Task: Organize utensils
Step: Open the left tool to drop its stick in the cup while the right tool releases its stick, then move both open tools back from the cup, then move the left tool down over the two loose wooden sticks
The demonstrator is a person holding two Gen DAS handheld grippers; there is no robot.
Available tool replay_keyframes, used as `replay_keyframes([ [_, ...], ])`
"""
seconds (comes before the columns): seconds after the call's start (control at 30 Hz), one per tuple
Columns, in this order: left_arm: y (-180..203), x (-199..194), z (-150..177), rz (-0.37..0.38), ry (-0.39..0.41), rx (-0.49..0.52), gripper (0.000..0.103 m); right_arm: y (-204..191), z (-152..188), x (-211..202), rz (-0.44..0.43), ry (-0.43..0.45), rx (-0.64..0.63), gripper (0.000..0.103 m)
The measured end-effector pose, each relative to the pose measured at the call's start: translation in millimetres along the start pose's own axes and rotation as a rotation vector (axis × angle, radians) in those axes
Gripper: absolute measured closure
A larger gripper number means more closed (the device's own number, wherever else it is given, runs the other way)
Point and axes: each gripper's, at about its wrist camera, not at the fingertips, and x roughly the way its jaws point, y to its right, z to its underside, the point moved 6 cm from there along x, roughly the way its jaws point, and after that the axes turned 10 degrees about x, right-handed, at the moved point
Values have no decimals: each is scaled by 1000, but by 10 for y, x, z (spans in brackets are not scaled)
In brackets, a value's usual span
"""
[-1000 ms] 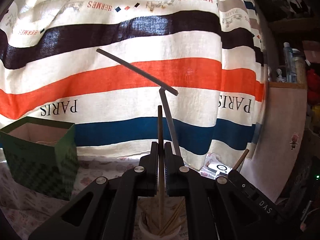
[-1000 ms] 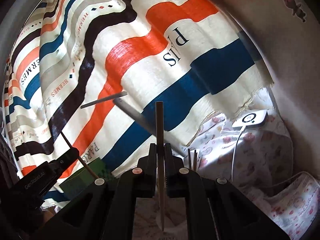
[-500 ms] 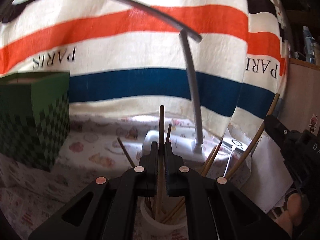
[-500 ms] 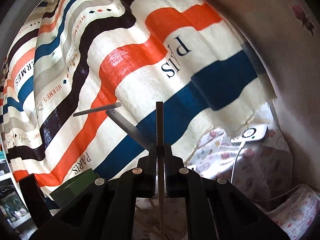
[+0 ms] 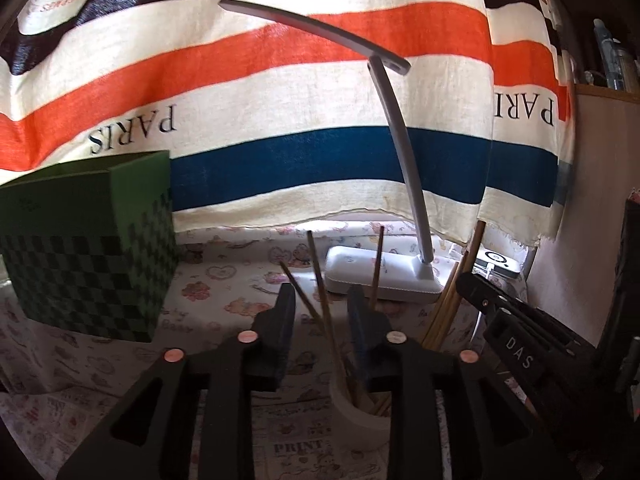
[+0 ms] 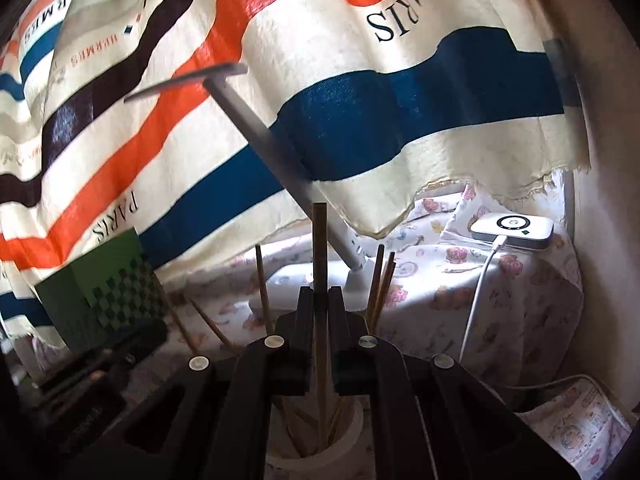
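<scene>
A white cup (image 5: 352, 416) holds several wooden chopsticks (image 5: 322, 292); it also shows in the right wrist view (image 6: 352, 428). My left gripper (image 5: 322, 300) is open just above the cup, with a chopstick leaning free between its jaws. My right gripper (image 6: 320, 294) is shut on one chopstick (image 6: 319, 236), held upright with its lower end inside the cup. The right gripper shows at the right in the left wrist view (image 5: 516, 332), beside the cup.
A green checkered box (image 5: 88, 248) stands left of the cup. A white desk lamp (image 5: 380, 276) stands behind it. A white charger with a cable (image 6: 512, 228) lies at the right. A striped cloth (image 5: 280, 120) hangs behind the floral-covered table (image 5: 120, 360).
My left gripper has opened and let its chopstick go into the cup. My right gripper has come down over the cup, still holding its chopstick.
</scene>
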Motion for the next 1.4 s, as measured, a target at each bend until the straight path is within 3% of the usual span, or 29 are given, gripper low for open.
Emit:
replay_keyframes([
  [0.1,-163,-188,23,-41,10,9,61,-44,49,-48,9,-11,-34,95],
  [0.37,-667,-651,286,-155,16,-6,39,-16,257,-94,18,-67,-67,91],
  [0.5,-855,-869,487,-203,10,-4,29,23,359,-223,7,-100,-25,62],
  [0.7,-1073,-1155,734,-219,-6,-55,14,-188,488,-584,-83,-153,26,51],
  [0.8,-1153,-1250,810,-251,-46,-57,12,-348,522,-822,-143,-146,24,46],
  [0.87,-1198,-1353,837,-276,-40,-43,9,-365,500,-1002,-194,-108,50,35],
  [0.93,-1234,-1441,860,-300,-23,-30,5,-369,482,-1102,-209,-83,49,32],
  [1.07,-1305,-1433,964,-278,-30,-55,1,-343,528,-1085,-175,-45,-10,31],
  [1.23,-1495,-1220,1166,-315,-96,-82,1,-170,698,-844,-90,-93,-31,31],
  [1.4,-1611,-1100,1308,-324,-142,-107,1,-28,783,-655,-59,-152,-2,31],
])
